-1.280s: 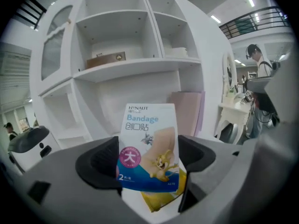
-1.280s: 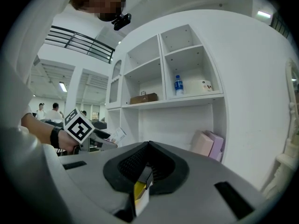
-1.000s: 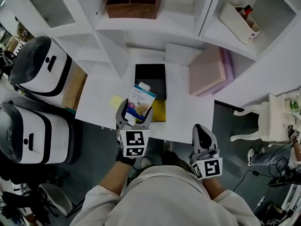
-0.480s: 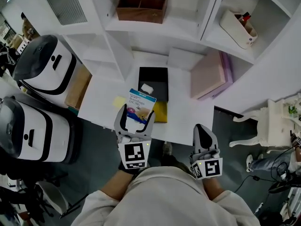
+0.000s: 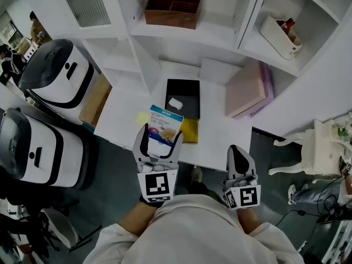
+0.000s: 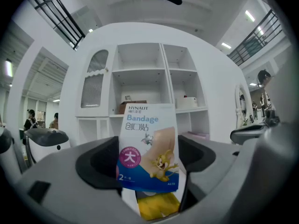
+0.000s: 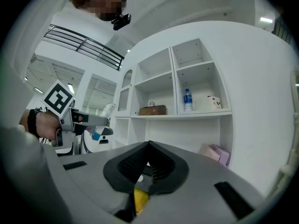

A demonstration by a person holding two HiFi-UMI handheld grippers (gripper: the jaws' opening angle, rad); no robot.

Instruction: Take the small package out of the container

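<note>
Moved: over the last second the left gripper (image 5: pixel 160 139) has drawn the small package (image 5: pixel 164 124) back toward the person, so it now overlaps the black container (image 5: pixel 187 89) less than it did.

Head view, package: it stands upright between the left gripper's jaws, held up at the container's near left corner, outside it.

Head view, left claw: clamped on the package's lower part, one jaw on each side.

Head view, container: open on the white table (image 5: pixel 214 131), with a small white item (image 5: pixel 175 103) lying inside.

Head view, around the container: a yellow pad (image 5: pixel 190 130) touches its near edge, and a pink box (image 5: pixel 247 89) sits to its right.

Head view, right claw: the right gripper (image 5: pixel 237 158) is held low near the person's body, off the table's near edge and well apart from the container.

Left gripper view: only here does the print show. The package (image 6: pixel 148 146) reads "Bandage", with a cartoon cat and mouse. It fills the gap between the jaws, and the yellow pad (image 6: pixel 156 206) shows below it. The container is hidden behind it.

Right gripper view: the right gripper (image 7: pixel 148 162) has its jaws pressed together with nothing between them.

Right gripper view, extras: the left gripper (image 7: pixel 88 120) shows from the side, with the package (image 7: pixel 106 110) sticking up from it. A bottle (image 7: pixel 187 99) stands on a shelf, which the other views do not show.
</note>
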